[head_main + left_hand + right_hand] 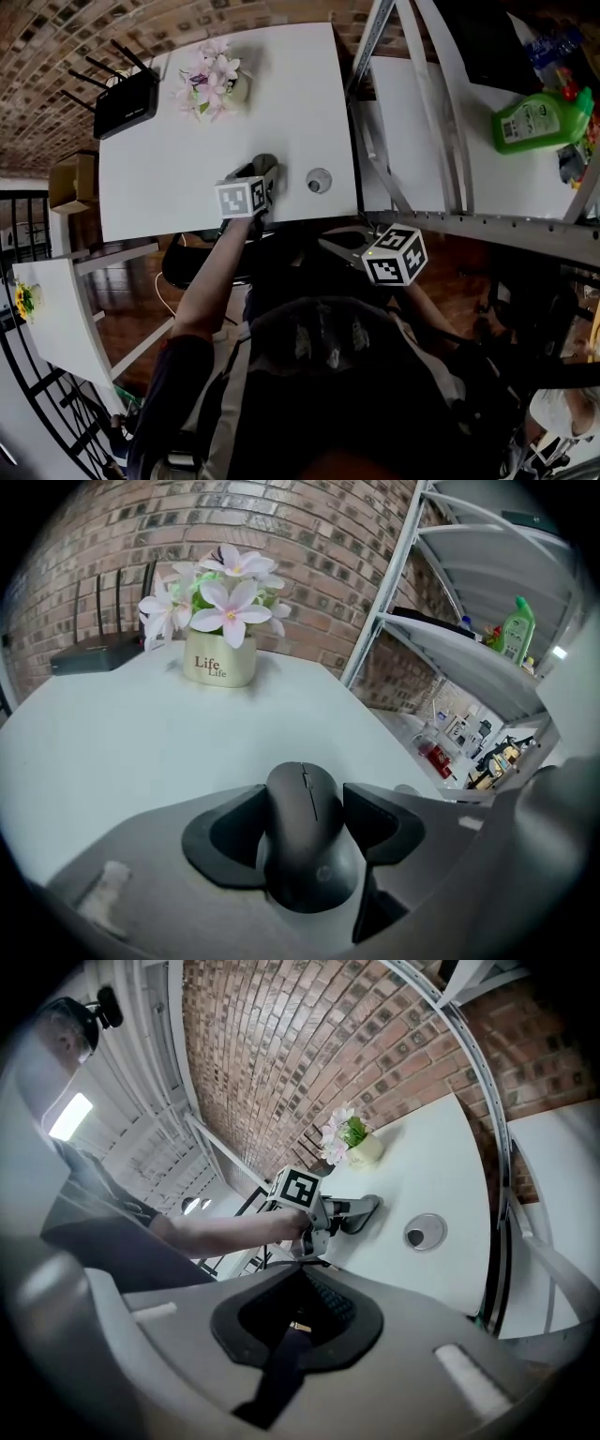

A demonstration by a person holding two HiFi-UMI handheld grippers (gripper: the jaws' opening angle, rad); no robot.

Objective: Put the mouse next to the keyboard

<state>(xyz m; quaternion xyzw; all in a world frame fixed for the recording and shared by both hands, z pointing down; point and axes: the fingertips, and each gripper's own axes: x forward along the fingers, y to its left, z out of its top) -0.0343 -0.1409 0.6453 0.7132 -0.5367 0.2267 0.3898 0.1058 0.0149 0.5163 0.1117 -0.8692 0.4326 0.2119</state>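
Here the left gripper (265, 176) is clamping the mouse (305, 834) between its jaws, holding it low at the near part of the table (178, 187), beside the grommet (319, 179). The flowerpot (220, 658) and router (127, 103) are sitting well beyond, toward the far edge. The right gripper (305, 1281) is hanging below the table's near edge, with its jaws pressing together on nothing.
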